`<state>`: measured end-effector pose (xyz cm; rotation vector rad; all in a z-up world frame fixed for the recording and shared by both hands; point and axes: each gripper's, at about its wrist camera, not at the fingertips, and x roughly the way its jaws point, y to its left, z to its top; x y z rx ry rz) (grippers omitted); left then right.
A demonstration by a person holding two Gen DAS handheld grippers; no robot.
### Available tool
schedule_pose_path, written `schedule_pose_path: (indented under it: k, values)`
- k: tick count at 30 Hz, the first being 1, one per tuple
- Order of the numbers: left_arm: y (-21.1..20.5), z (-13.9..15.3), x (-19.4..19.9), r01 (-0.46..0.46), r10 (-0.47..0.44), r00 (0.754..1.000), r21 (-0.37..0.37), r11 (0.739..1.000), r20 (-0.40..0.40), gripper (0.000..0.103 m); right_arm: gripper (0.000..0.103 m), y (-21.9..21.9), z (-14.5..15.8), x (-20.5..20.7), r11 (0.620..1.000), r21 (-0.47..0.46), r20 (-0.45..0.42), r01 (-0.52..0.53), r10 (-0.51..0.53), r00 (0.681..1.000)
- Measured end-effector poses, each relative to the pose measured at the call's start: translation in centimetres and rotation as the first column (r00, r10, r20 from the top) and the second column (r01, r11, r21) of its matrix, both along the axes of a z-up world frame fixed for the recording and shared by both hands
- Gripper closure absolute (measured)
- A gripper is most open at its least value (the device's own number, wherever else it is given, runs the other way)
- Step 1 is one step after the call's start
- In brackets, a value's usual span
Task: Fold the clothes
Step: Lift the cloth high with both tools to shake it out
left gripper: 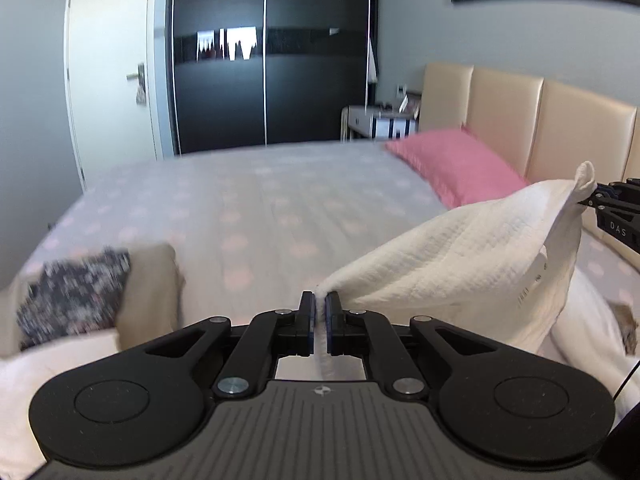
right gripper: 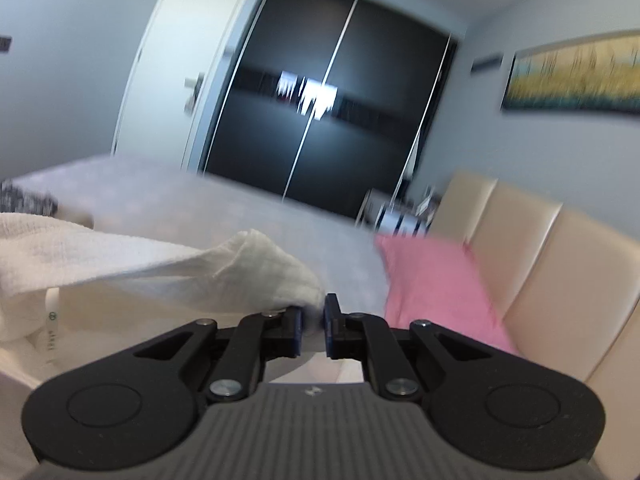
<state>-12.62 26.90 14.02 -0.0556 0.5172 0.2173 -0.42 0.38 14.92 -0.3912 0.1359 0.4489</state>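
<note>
Two grippers are lifting a white textured garment (left gripper: 472, 256) above the near edge of the bed (left gripper: 248, 200), the cloth sagging between them. The left gripper (left gripper: 319, 304) is pinching one corner, its fingers (left gripper: 307, 312) nearly together on a thin fold. The right gripper (right gripper: 314, 316) is clamping the opposite corner, its fingers (right gripper: 332, 320) narrow around bunched fabric. Risk: each hold is taking only a small tip of cloth, so the garment's weight is likely to pull a corner free. The trailing lower part is apt to drag against the white pile (left gripper: 588, 320) beneath and disturb the folded stack (left gripper: 80, 292) near the bed's left edge.
</note>
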Motion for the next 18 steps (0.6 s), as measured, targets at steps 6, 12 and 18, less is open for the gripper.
schedule_pose_path:
  k: [6, 12, 18]
  values:
    - [-1.1, 9.8, -2.4, 0.01, -0.021, 0.98, 0.052, 0.999, 0.197, 0.1, 0.092, -0.8, 8.2, -2.7, 0.992, 0.124, 0.241, 0.037, -0.066, 0.968]
    - [-3.8, 14.8, -4.9, 0.036, -0.061, 0.947, 0.084, 0.996, 0.314, 0.1, 0.092, -2.7, 11.9, -4.4, 0.978, 0.199, 0.325, 0.062, -0.126, 0.937]
    - [-4.9, 17.0, -6.3, 0.037, -0.071, 0.917, 0.094, 0.995, 0.392, 0.1, 0.092, -3.8, 12.9, -5.7, 0.978, 0.198, 0.325, 0.067, -0.13, 0.937]
